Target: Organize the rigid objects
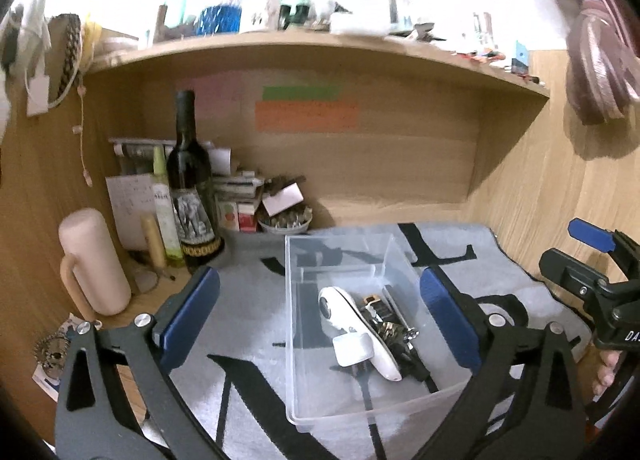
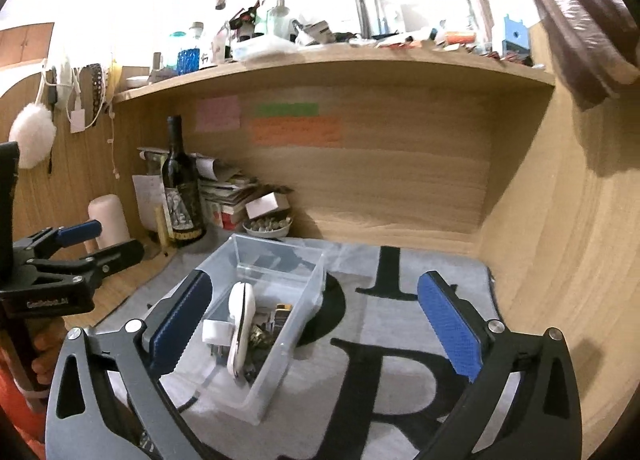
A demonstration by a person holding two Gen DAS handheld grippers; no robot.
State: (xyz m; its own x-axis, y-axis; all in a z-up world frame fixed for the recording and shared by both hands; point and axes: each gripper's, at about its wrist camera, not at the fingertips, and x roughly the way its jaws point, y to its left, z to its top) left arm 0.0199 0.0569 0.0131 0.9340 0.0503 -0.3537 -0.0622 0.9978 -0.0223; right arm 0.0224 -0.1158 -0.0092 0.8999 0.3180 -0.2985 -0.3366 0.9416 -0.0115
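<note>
Two spread, empty fingers of the left gripper (image 1: 318, 310) frame the clear bin (image 1: 304, 388) at lower centre, a white device (image 1: 352, 334) lying inside. Right wrist view: right gripper (image 2: 316, 326) likewise wide apart, bin lower centre-left.

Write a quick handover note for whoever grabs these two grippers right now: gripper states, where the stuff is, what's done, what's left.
Left hand-held gripper: open, nothing between its pads, hovering in front of the clear plastic bin.
Right hand-held gripper: open, empty, to the right of the bin over the grey lettered mat.
Things: the white handheld device, a small white block and some dark metallic pieces lie in the bin, which sits on the mat.
Done: these items are in the bin.
Left: no loose item shows on the mat; the clutter by the wine bottle may or may not belong to the job, so check.
</note>
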